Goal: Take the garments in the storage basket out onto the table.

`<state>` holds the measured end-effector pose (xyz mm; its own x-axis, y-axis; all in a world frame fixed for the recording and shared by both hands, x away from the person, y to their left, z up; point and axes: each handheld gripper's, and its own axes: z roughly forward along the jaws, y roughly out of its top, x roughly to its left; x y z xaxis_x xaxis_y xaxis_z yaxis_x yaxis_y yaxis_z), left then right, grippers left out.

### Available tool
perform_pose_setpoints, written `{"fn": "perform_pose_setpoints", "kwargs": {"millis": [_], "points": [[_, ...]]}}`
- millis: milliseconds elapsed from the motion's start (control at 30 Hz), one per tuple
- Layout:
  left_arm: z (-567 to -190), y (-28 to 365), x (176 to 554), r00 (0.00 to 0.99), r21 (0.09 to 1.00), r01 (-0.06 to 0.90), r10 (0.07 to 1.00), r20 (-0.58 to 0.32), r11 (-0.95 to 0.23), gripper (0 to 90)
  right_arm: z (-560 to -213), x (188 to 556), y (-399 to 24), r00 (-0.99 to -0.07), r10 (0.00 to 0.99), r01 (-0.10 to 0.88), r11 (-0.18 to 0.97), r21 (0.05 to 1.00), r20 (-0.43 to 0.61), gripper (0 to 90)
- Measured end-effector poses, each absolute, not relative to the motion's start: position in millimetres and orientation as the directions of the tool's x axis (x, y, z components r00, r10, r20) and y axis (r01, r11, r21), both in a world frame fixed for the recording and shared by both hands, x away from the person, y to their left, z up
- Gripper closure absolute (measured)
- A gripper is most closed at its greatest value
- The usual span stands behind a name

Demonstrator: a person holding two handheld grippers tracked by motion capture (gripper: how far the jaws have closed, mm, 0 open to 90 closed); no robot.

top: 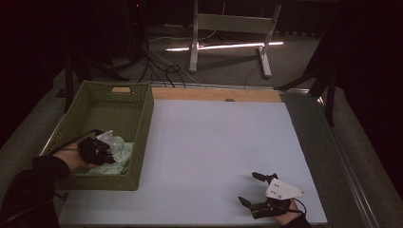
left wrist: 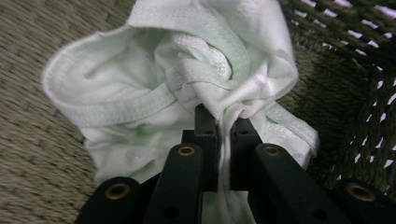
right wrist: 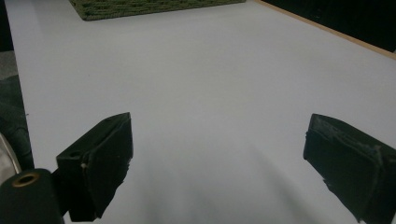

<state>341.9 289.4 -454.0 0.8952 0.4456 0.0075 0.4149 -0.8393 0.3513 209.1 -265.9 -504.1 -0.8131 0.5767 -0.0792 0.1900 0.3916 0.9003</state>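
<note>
The left gripper [left wrist: 224,140] is clenched on a fold of the pale green cloth [left wrist: 140,93], which lies bunched in the near end of the woven basket [top: 142,118] at the left of the high view. At the lower right, the right gripper [top: 256,189] rests released, jaws wide, over the white mat [top: 214,142].

You are looking at a pale mint-green cotton garment [left wrist: 154,93], its stitched hems a slightly deeper green, bunched inside an olive-green woven wicker basket [top: 142,123] with a tight ribbed weave. Your black two-jaw left gripper [left wrist: 224,126] carries brass-coloured rivets. Your black right gripper [top: 256,189] wears a light grey plate above a plain pale lavender-grey tabletop [top: 214,142] edged in tan wood.
</note>
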Motion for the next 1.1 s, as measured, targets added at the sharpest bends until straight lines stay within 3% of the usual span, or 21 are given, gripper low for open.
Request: {"fn": "perform_pose_setpoints", "kwargs": {"millis": [533, 1100], "points": [[-418, 304, 329, 0.87, 0.499, 0.38, 0.484, 0.092, -0.779, 88.2, -504, 208, -266, -0.812, 0.577, 0.183, 0.391, 0.902, -0.085, 8.3], [-386, 329, 315, 0.822, 0.597, 0.364, 0.548, 0.154, -0.715, 88.2, -503, 209, -266, -0.81, 0.58, 0.177, 0.393, 0.902, -0.094, 8.3]]}}
